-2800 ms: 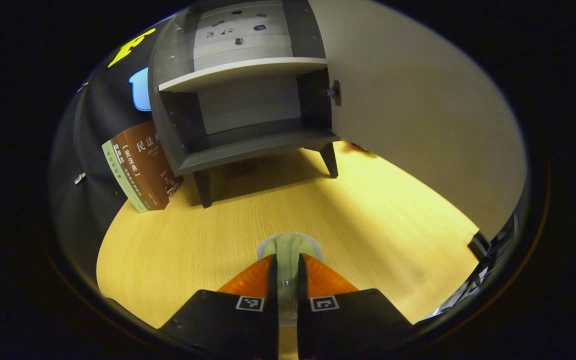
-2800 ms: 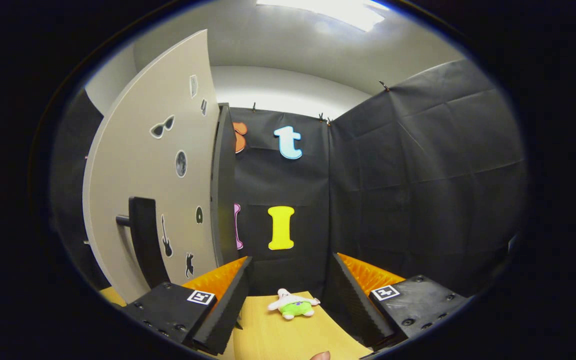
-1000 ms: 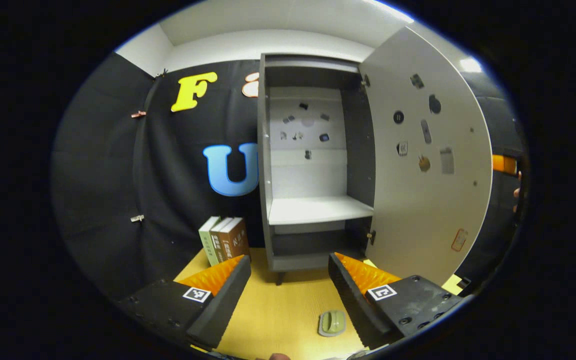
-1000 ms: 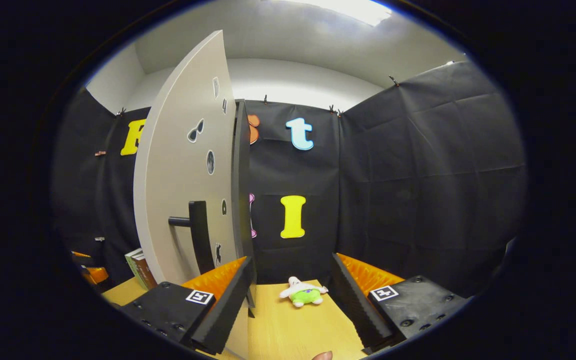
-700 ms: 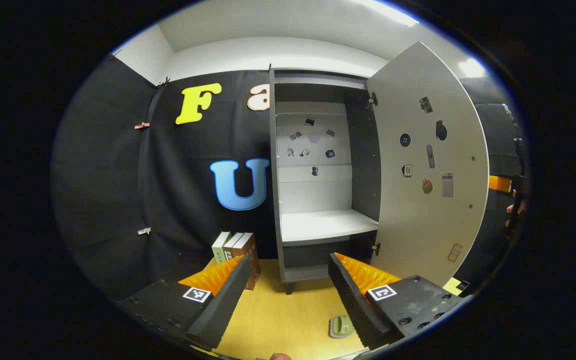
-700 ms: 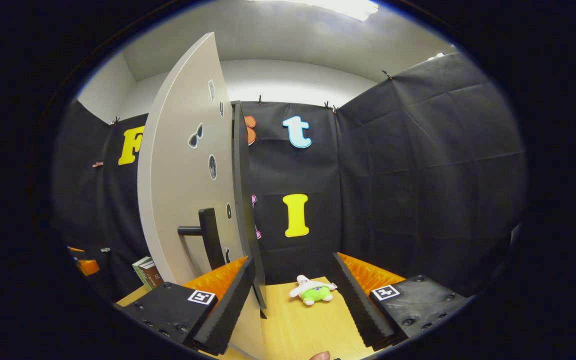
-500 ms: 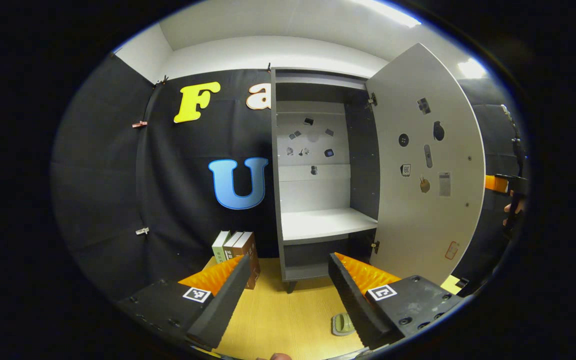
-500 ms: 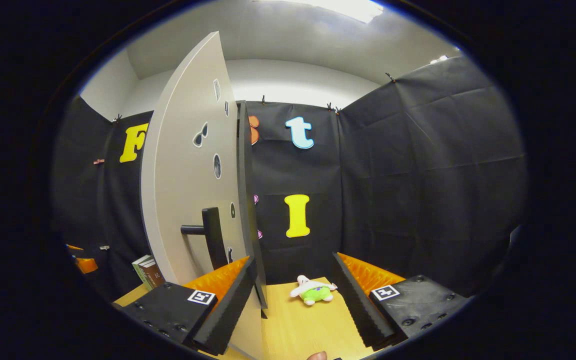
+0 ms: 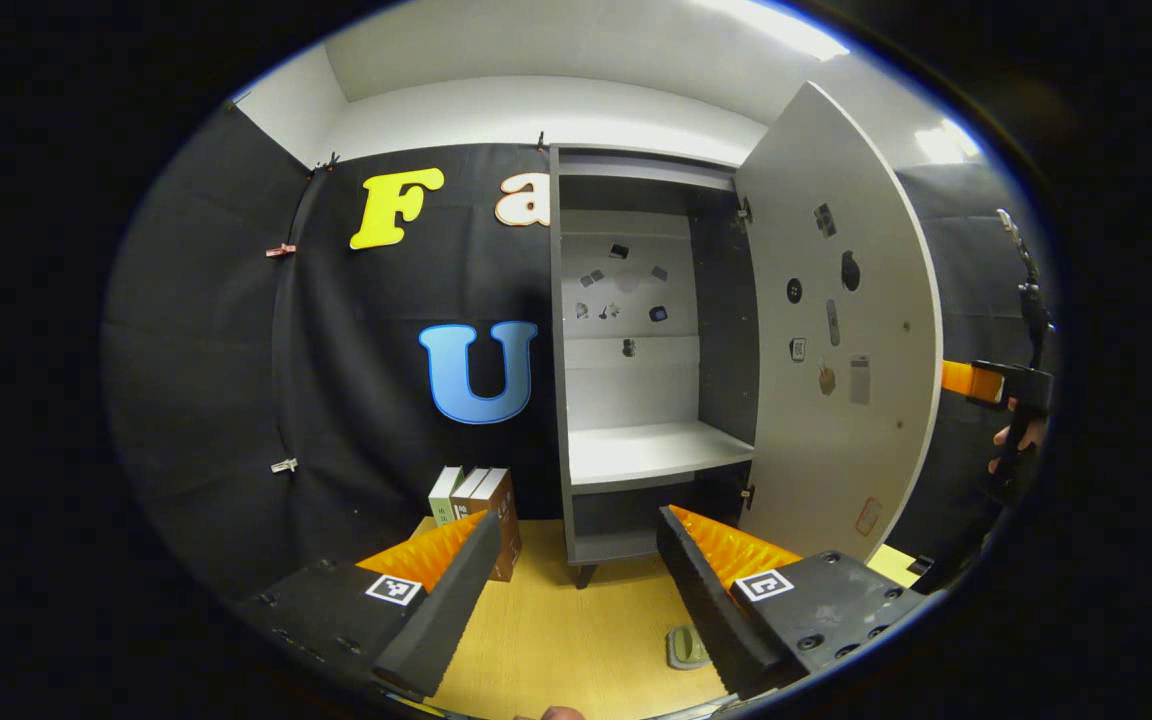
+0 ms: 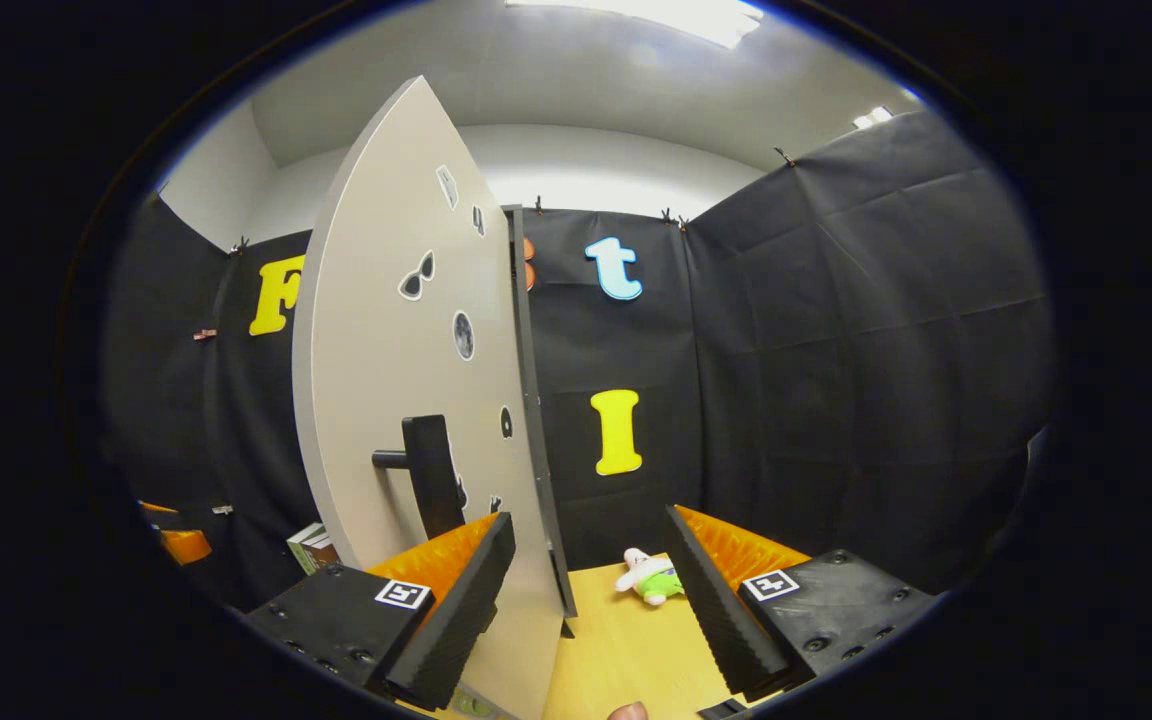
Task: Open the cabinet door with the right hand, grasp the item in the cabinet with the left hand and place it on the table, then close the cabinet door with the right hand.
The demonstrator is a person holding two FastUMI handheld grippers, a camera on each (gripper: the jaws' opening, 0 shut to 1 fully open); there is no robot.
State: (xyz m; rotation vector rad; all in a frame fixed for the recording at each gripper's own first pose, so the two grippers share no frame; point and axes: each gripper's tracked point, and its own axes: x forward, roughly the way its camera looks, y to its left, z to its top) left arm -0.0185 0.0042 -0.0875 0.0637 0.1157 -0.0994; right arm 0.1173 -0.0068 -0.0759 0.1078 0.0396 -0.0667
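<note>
In the left gripper view, my left gripper (image 9: 576,570) hangs above the wooden table (image 9: 576,630) with its fingers spread wide apart and nothing between them. The small pale green item (image 9: 684,646) lies on the table just beside the inner edge of my right-hand finger, partly hidden by it. Ahead stands the grey cabinet (image 9: 636,360), raised on short legs. Its door (image 9: 836,330) is swung open to the right, its inner face dotted with small stickers. The white shelf (image 9: 651,450) inside is bare, and more stickers dot the back panel. Three books (image 9: 476,505) stand upright on the table just left of the cabinet. Past the door's free edge I see my right gripper (image 9: 996,385), with fingers of the hand holding it behind it.

In the right gripper view, my right gripper (image 10: 586,580) is also wide open and holds nothing. The door's outer face (image 10: 406,380) stands close in front, slightly left, and its dark handle (image 10: 431,475) sits just above my left-hand finger; I cannot tell whether that finger touches the door. A small green and white plush toy (image 10: 651,578) lies on the table between my fingers, farther back. My left gripper (image 10: 176,540) peeks in at the far left edge.
</note>
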